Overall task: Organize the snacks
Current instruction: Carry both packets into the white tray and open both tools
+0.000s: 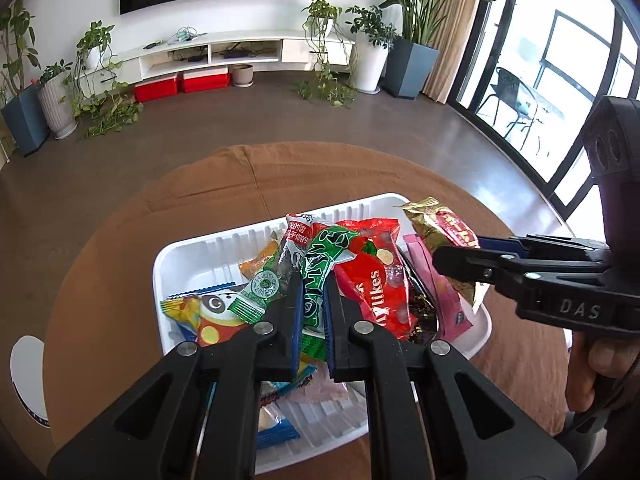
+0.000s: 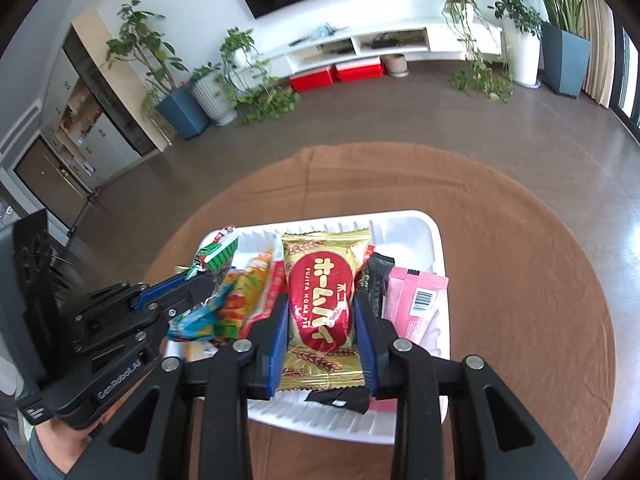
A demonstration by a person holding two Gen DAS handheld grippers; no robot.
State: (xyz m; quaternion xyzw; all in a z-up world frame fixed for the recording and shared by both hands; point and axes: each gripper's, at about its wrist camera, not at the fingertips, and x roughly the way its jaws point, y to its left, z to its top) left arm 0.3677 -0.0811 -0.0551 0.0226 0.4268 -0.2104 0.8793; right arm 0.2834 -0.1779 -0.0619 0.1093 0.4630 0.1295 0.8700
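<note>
Snacks are heaped in a white ribbed tray (image 1: pixel 192 248) that is set on a round table covered by a brown cloth (image 1: pixel 320 168). Above the tray, a gold-and-red wrapped pie (image 2: pixel 322 304) is clamped between the blue pads of the right gripper (image 2: pixel 322 344), while a green packet (image 1: pixel 320 276) is pinched by the fully closed left gripper (image 1: pixel 314 320). Beside these, a red bag (image 1: pixel 376 280) and a pink pouch (image 2: pixel 416 300) are seen lying in the tray.
</note>
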